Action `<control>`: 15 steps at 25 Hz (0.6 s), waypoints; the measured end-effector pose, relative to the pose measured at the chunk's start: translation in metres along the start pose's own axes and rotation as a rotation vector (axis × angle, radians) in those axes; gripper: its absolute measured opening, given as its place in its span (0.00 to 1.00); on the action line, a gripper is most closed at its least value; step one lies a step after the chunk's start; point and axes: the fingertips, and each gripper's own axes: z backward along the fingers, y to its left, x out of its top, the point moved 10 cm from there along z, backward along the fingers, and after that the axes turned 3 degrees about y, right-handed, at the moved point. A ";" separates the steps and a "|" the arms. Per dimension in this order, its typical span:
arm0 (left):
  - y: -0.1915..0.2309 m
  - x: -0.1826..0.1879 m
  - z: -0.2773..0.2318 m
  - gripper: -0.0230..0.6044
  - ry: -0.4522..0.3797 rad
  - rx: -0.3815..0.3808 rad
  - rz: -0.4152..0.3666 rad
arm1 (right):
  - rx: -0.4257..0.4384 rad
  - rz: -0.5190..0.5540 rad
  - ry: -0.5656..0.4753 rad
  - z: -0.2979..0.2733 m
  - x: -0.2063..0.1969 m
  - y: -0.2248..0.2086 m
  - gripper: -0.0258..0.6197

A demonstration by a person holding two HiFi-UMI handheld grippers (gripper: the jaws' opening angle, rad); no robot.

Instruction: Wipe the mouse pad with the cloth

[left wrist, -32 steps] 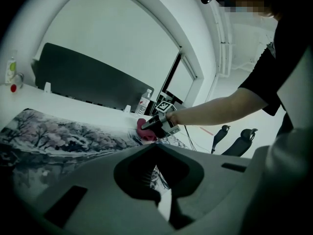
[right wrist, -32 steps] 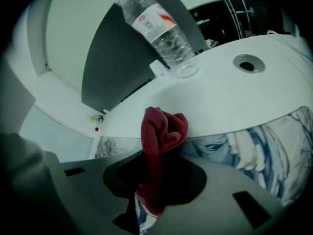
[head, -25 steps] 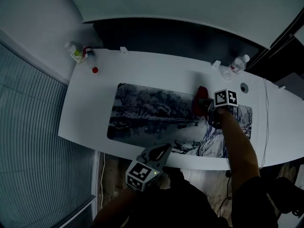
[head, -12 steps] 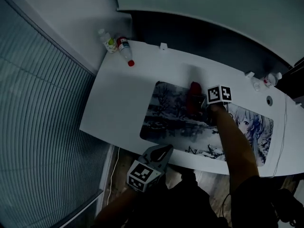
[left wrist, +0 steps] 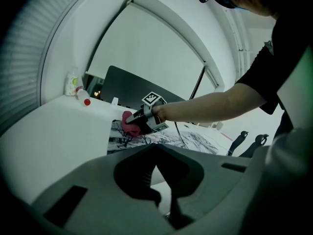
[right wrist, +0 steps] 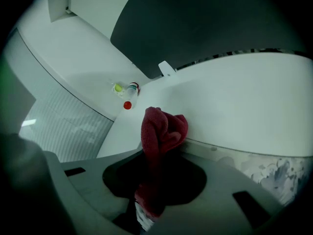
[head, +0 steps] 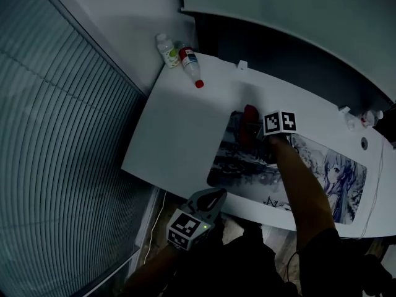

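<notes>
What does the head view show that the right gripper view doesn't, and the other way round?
Only the head view shows the left gripper held off the desk's near edge, the person's right arm and the girl figure printed on the mouse pad. Only the right gripper view shows, close up, the red cloth pinched in the jaws of the right gripper, with its bunched end near the pad's edge. Both show the cloth, the pad, the white desk and two bottles at the far corner.

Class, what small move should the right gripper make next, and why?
Probably drag the right gripper toward the mouse pad's near edge, since it clamps the red cloth at the pad's far left corner, and printed surface lies nearer and rightward.
</notes>
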 end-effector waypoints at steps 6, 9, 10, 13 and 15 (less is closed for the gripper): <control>0.003 0.003 0.002 0.04 -0.005 -0.009 -0.007 | -0.003 -0.011 -0.047 0.001 -0.003 0.001 0.21; -0.002 0.004 0.002 0.04 -0.006 -0.013 -0.017 | -0.005 0.004 -0.132 0.007 -0.013 0.003 0.21; -0.003 0.005 0.002 0.04 -0.005 -0.013 -0.021 | -0.001 0.003 -0.161 0.012 -0.019 0.004 0.21; -0.011 0.006 0.000 0.04 -0.002 -0.015 -0.031 | 0.030 0.014 -0.234 0.033 -0.039 0.009 0.21; -0.018 0.009 -0.005 0.04 -0.003 -0.024 -0.044 | 0.054 0.025 -0.283 0.054 -0.052 0.011 0.21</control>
